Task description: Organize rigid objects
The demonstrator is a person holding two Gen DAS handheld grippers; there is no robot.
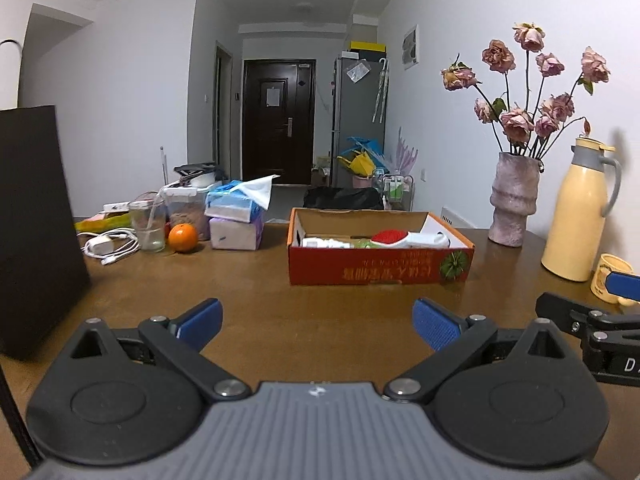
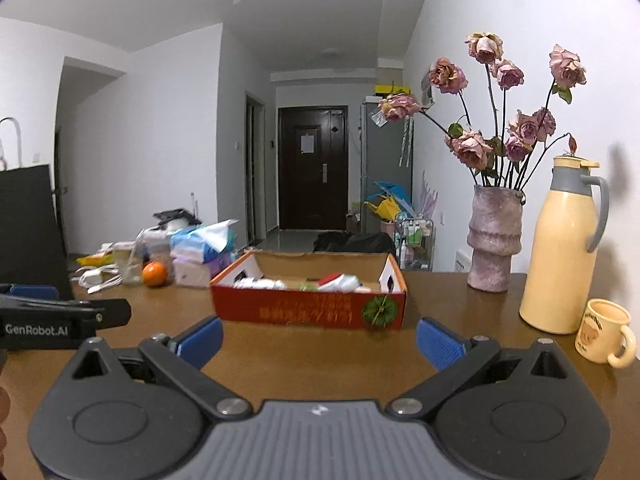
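A shallow red cardboard box (image 1: pixel 380 270) sits mid-table, holding white plastic bottles (image 1: pixel 324 242) and a red-capped item (image 1: pixel 390 237) — likely light, stiff and a little slick, best pinched across their narrow bodies. The cream mug (image 2: pixel 604 332), probably heavier and breakable, stands beside a yellow thermos (image 2: pixel 560 248) and a vase (image 2: pixel 494 236) of dried roses. Both the left gripper (image 1: pixel 318 322) and the right gripper (image 2: pixel 320 340) hover over the bare table (image 1: pixel 240 280), fingers spread wide, holding nothing.

Red box (image 1: pixel 380 270) with green print, cream jug (image 1: pixel 576 216), orange fruit (image 1: pixel 183 237), ridged blue tool pads (image 1: pixel 434 322).
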